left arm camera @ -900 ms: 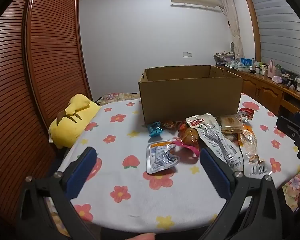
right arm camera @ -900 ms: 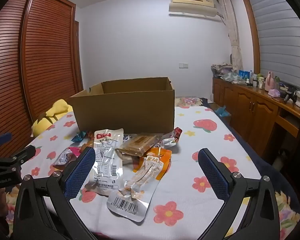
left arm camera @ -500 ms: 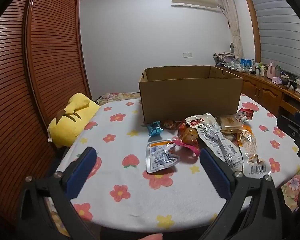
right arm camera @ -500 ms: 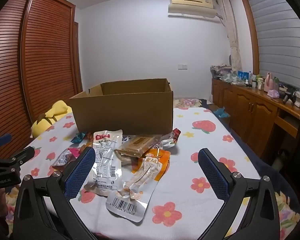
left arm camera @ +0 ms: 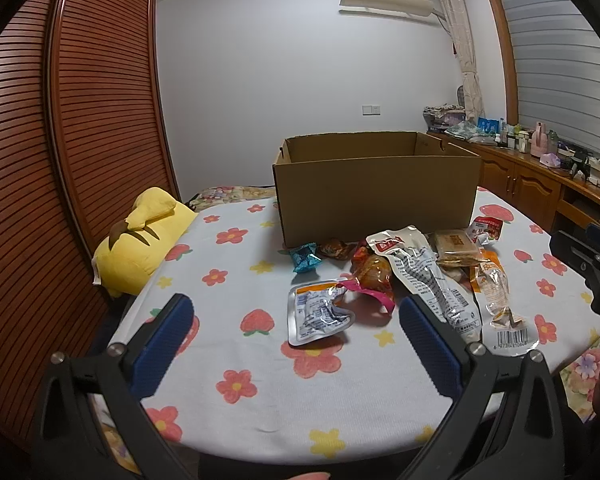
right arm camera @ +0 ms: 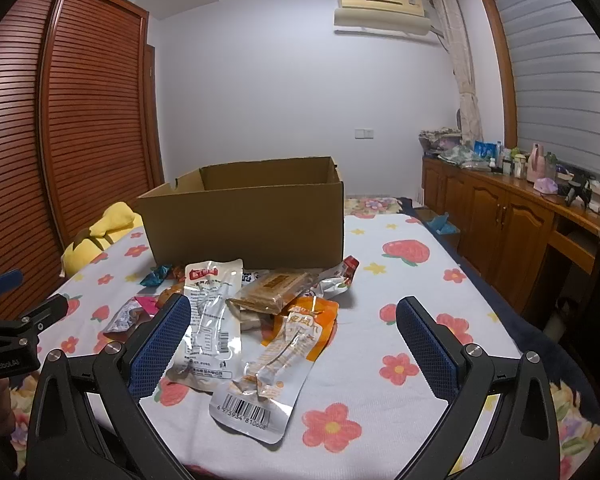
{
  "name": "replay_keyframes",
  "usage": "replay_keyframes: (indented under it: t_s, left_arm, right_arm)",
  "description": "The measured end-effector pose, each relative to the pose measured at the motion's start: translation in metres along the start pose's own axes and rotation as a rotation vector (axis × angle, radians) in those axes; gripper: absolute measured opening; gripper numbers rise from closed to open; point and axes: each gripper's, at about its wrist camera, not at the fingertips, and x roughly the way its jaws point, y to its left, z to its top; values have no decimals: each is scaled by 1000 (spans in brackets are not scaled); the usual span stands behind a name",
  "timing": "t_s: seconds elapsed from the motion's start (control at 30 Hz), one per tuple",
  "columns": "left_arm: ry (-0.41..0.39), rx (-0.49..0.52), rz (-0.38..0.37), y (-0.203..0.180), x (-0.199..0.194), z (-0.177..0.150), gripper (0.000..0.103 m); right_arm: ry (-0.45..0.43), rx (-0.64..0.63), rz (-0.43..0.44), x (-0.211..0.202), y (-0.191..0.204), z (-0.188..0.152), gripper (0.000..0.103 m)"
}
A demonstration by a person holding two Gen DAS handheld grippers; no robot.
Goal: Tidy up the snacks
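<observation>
An open cardboard box (left arm camera: 376, 192) (right arm camera: 248, 224) stands on the flowered table. Several snack packets lie in front of it: a silver pouch (left arm camera: 318, 316), a long clear packet with a red label (left arm camera: 424, 272) (right arm camera: 212, 320), an orange-and-clear packet with a barcode (left arm camera: 496, 300) (right arm camera: 276, 364), a biscuit pack (left arm camera: 456, 244) (right arm camera: 276, 286), a teal candy (left arm camera: 304, 258) (right arm camera: 156, 274) and a brown-red packet (left arm camera: 374, 274). My left gripper (left arm camera: 296, 340) is open and empty, near the silver pouch. My right gripper (right arm camera: 292, 340) is open and empty, over the barcode packet.
A yellow plush pillow (left arm camera: 140, 240) lies at the table's left edge beside a slatted wooden wardrobe (left arm camera: 80, 140). A wooden sideboard (right arm camera: 520, 216) with bottles runs along the right wall. The table's front edge (left arm camera: 300, 452) is close below the grippers.
The right wrist view has risen and tilted slightly, so the box and snacks sit a little lower. The left gripper has hardly moved. Both stay open.
</observation>
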Motion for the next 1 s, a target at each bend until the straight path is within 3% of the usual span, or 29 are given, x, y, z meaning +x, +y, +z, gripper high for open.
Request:
replay_keyframes:
  t_s: [1.0]
  left_arm:
    - [-8, -6, -4, -1, -3, 6, 103]
  right_arm:
    - [-3, 0, -1, 0, 0, -1, 103]
